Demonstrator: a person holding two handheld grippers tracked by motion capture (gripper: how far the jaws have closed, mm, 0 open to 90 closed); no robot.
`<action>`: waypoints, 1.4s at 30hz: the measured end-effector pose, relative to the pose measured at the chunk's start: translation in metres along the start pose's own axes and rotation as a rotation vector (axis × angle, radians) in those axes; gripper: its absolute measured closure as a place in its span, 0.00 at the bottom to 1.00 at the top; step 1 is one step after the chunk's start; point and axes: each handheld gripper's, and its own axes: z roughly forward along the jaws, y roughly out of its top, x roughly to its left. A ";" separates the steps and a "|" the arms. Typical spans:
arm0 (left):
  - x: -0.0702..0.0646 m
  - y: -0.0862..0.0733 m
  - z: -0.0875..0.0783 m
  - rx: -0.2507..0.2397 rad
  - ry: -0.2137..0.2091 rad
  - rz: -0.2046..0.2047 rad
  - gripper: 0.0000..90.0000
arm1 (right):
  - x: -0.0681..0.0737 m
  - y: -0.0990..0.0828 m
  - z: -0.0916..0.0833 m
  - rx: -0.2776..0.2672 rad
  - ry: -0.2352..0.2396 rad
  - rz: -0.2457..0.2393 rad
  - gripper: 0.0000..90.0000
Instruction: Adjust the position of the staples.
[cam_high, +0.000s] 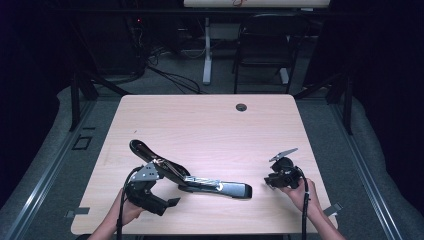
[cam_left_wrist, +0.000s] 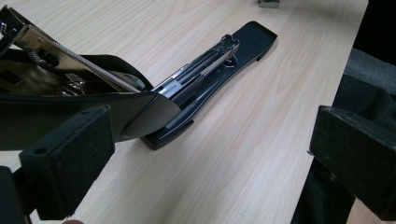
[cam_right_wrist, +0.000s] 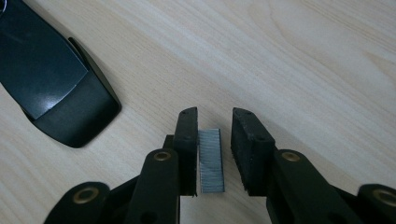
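Note:
A long black stapler (cam_high: 220, 188) lies open on the wooden table (cam_high: 210, 130), its base flat and its top arm (cam_high: 150, 156) swung up toward the left. In the left gripper view the metal staple channel (cam_left_wrist: 205, 65) is exposed along the base. My left gripper (cam_high: 162, 192) sits by the raised arm, and its jaws stand wide apart (cam_left_wrist: 210, 154) with nothing pressed between them. Just right of the stapler's front end (cam_right_wrist: 51, 88), my right gripper (cam_high: 272, 181) is low over the table. A grey strip of staples (cam_right_wrist: 210, 161) lies between its pads (cam_right_wrist: 215, 121), against the left pad with a gap to the right one.
The table has a round cable hole (cam_high: 241, 107) near its far edge. A dark chair (cam_high: 265, 45) and a white table leg (cam_high: 206, 50) stand beyond it on the grey floor. The table's right edge (cam_left_wrist: 345, 70) runs close to the left gripper.

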 end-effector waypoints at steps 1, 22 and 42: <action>0.000 0.000 0.000 0.001 0.000 0.002 0.00 | 0.000 0.000 0.001 -0.008 0.001 0.011 0.80; -0.001 0.000 0.004 0.050 0.020 0.020 0.01 | 0.001 -0.002 0.006 0.010 0.011 0.039 0.86; -0.001 0.000 0.003 0.051 0.014 0.021 0.01 | 0.004 0.001 -0.003 -0.036 0.014 0.021 0.87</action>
